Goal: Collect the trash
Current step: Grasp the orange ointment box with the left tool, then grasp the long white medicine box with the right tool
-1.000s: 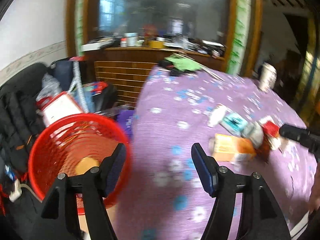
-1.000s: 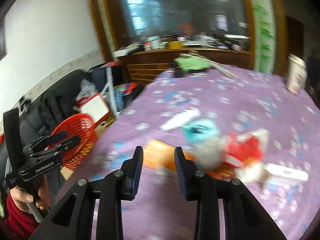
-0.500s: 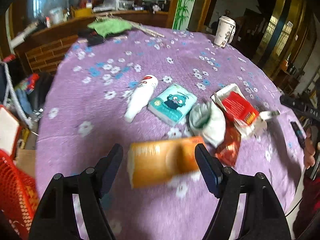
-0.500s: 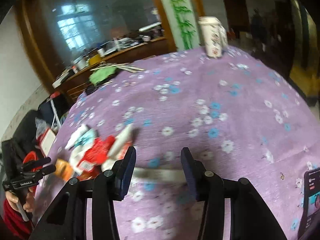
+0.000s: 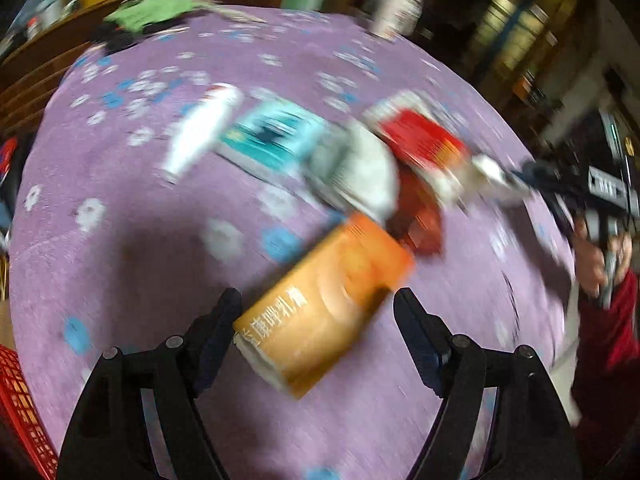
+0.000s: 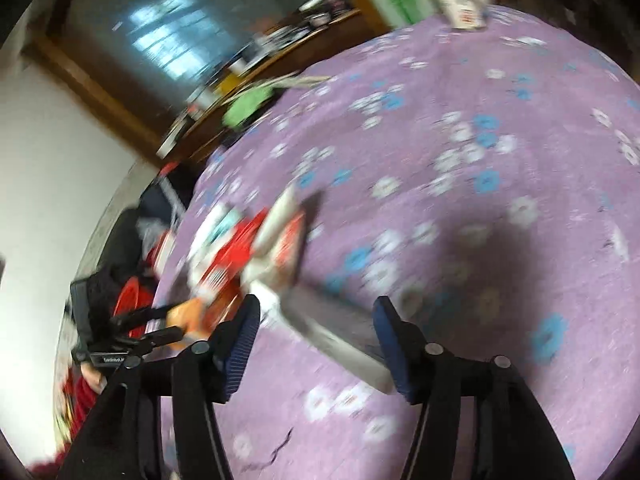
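While most trash lies uncollected on the purple tabletop [image 5: 120, 240], left view: left claw [image 5: 318, 320] has just been opening, spread around orange carton [image 5: 324, 312], pads not pressing; red basket [image 5: 16, 400] at the edge.

Right view: right claw [image 6: 316, 334], also just opening, straddles grey-white strip [image 6: 336, 336], no pinch. Judged: pickups barely begun.

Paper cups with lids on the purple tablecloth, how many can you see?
1. The tall white paper cup with a lid stands at the far edge of the purple flowered tablecloth, away from the trash pile. The pictures are blurry, so another could be hidden.
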The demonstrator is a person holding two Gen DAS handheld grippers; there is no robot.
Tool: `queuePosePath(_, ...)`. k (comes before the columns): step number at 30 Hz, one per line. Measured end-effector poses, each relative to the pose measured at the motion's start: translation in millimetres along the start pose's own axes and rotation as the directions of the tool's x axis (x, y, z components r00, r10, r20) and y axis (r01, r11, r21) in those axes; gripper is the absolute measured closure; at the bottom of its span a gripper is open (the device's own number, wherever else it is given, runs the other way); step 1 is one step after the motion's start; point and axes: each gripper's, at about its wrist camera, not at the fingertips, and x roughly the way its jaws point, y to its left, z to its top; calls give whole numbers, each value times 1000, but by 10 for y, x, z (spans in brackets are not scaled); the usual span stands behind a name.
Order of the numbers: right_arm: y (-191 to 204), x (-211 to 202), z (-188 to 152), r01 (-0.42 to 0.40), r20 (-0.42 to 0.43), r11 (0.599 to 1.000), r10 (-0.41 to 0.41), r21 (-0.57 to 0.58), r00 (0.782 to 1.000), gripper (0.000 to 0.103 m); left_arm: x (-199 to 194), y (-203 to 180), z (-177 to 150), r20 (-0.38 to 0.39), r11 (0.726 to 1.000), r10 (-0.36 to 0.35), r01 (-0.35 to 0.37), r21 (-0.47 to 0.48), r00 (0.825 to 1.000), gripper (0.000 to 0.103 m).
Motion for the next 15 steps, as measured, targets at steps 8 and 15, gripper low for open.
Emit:
queuePosePath(8, 547, 101, -227, 224, 39, 914, -224, -339, 974, 39, 168, -546, -150, -3, 974, 135, -132, 186, 991, 22)
queuePosePath(15, 565, 285, -344, 374, 57, 778, -402, -505, 914, 62, 288, -677, -92, 35, 965, 197, -200, 167, 980, 24)
